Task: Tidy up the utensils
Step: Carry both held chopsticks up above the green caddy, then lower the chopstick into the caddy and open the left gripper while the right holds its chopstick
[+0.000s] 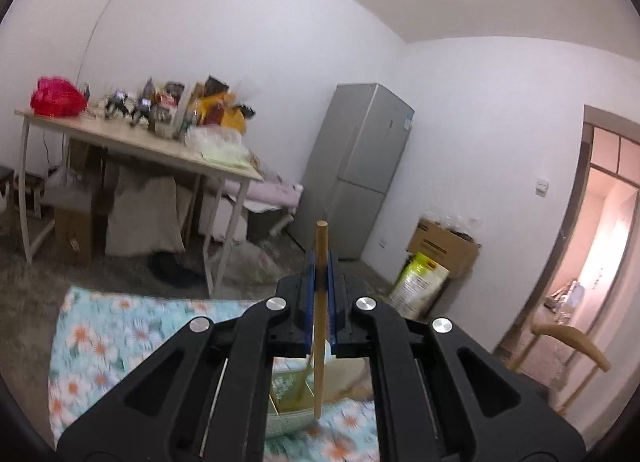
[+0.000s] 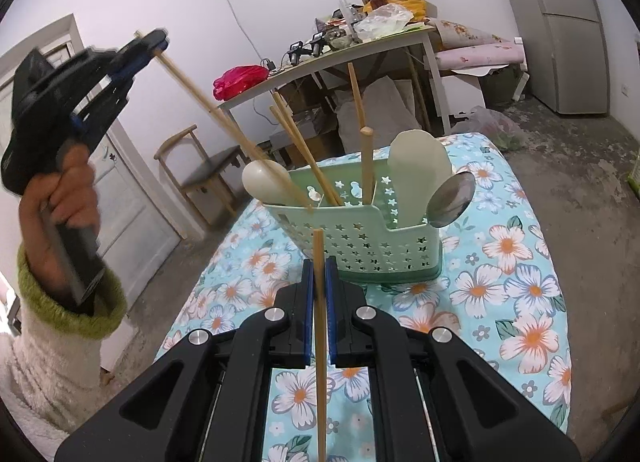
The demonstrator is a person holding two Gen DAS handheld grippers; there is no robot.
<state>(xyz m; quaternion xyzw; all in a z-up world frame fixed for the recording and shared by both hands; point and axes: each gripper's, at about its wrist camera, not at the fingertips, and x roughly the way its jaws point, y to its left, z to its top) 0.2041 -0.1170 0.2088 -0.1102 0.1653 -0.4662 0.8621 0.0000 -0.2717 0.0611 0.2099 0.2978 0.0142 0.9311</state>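
Observation:
A pale green utensil basket [image 2: 360,238] with star cutouts stands on the floral tablecloth [image 2: 500,282]. It holds several wooden chopsticks, two pale spoons and a metal spoon [image 2: 450,198]. My left gripper [image 2: 154,44] is shut on a chopstick [image 2: 224,122] whose lower end dips into the basket's left compartment. In the left wrist view that gripper [image 1: 322,282] clamps the chopstick [image 1: 320,322] upright over the basket [image 1: 296,402]. My right gripper [image 2: 319,282] is shut on another chopstick [image 2: 319,342], held in front of the basket.
A cluttered table [image 2: 340,50] with a red bag [image 2: 238,80] stands behind. A wooden chair [image 2: 200,170] and a white door [image 2: 120,198] are at the left. A grey fridge [image 1: 356,166] and a cardboard box [image 1: 444,246] stand by the wall.

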